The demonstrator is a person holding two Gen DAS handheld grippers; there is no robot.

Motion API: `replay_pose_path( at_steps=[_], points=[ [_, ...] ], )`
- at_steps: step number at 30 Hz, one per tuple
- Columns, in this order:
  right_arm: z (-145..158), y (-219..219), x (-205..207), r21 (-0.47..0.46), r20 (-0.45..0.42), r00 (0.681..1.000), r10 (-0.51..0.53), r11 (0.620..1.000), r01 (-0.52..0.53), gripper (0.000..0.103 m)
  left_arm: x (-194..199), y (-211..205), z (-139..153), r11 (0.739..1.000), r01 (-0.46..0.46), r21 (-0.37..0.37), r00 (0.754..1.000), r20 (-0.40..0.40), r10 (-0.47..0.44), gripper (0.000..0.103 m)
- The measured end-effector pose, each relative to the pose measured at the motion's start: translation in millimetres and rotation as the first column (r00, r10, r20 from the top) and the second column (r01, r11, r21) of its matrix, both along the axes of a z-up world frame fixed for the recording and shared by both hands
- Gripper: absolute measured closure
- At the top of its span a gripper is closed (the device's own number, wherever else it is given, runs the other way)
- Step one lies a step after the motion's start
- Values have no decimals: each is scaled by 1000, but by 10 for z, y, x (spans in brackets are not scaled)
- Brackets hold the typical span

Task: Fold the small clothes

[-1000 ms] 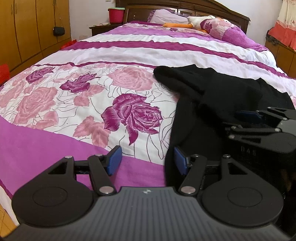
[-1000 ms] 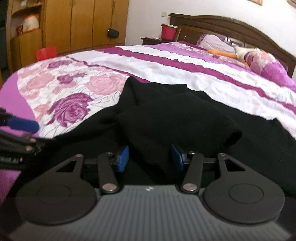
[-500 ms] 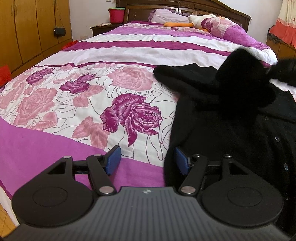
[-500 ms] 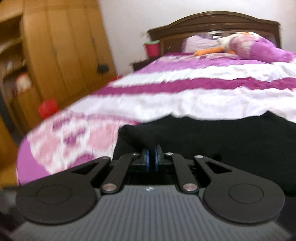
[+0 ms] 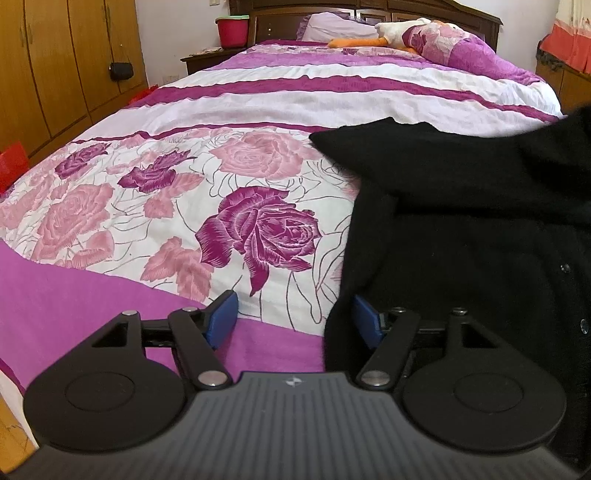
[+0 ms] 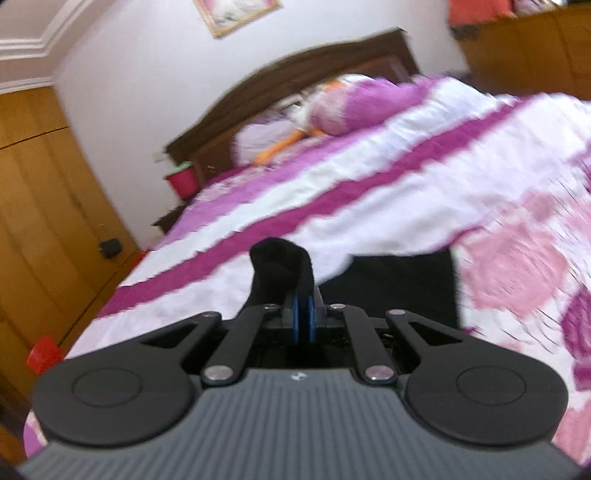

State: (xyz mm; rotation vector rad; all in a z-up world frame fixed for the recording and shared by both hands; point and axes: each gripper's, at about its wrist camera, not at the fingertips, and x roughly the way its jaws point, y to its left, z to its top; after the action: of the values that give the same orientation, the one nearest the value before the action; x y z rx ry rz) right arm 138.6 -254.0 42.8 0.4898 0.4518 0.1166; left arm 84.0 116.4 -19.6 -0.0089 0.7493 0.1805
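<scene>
A black buttoned cardigan (image 5: 461, 221) lies on the right side of the floral bedspread (image 5: 155, 206). One sleeve stretches toward the middle of the bed. My left gripper (image 5: 291, 310) hovers low at the garment's near left hem and its jaws are opening. The hem edge lies just inside the right pad (image 5: 364, 325), and neither pad presses on it. In the blurred, tilted right wrist view, my right gripper (image 6: 303, 321) is shut on a fold of the black cardigan (image 6: 279, 266), raised above the bed. More of the garment (image 6: 391, 284) hangs beneath.
Wooden wardrobe doors (image 5: 55, 74) line the left wall. A red bucket (image 5: 232, 31) stands on a nightstand beside the dark headboard (image 5: 369, 7). Pillows (image 5: 454, 48) and a plush toy (image 5: 395, 31) lie at the bed's head. A wooden cabinet (image 5: 569, 81) stands at the right.
My right gripper shut on the black fabric, then lifted it up and to the right while rolling, and left the left wrist view. The left jaws spread slightly wider.
</scene>
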Motion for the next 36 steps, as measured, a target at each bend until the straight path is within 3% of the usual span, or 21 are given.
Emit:
replay_pose_path(
  at_steps=[7,10,11,13,15,18,22,25,26,27,28,33,36],
  points=[
    [-580,-205,151,-7,-171,984,-37,999,36,91,43,-50,66,1000,14,21,1000,3,-14,30],
    [-671,-265,132,19,-194,981,-31,999,35,88,79,-82,176,999,41,21,999,27,-41,30],
    [-667,-286,110,25,-191,981,-30,999,36,84,99,-98,213,998,50,23,998,34,-51,30],
    [-618,-337,69,38,-171,985,-26,999,33,62,158,-141,293,997,72,23,996,51,-73,30],
    [-559,-388,7,60,-125,992,-19,998,26,48,227,-189,370,995,98,13,992,78,-99,30],
    [-471,-390,9,34,-74,997,9,999,-7,43,370,-266,443,991,136,-7,983,126,-134,30],
    [-484,-317,182,-75,-96,995,11,997,-19,43,584,-389,490,982,189,-25,966,186,-182,30],
    [-587,-318,329,-75,-126,992,7,997,-16,47,758,-494,484,977,214,-19,955,213,-205,30],
    [-616,-315,368,-65,-132,991,21,997,-30,56,819,-529,473,976,216,-15,954,216,-208,30],
    [-635,-302,400,-62,-137,990,43,997,-52,84,877,-560,458,975,222,-12,951,223,-214,30],
    [-636,-271,414,-73,-138,989,56,995,-66,94,927,-591,441,974,227,-8,948,230,-220,30],
    [-408,-197,341,-184,14,1000,26,983,-24,95,1270,-657,275,977,212,-21,945,260,-199,30],
    [-456,-151,478,-267,-10,1000,14,964,-16,95,1539,-650,10,984,167,-61,965,214,-150,30]
  ],
)
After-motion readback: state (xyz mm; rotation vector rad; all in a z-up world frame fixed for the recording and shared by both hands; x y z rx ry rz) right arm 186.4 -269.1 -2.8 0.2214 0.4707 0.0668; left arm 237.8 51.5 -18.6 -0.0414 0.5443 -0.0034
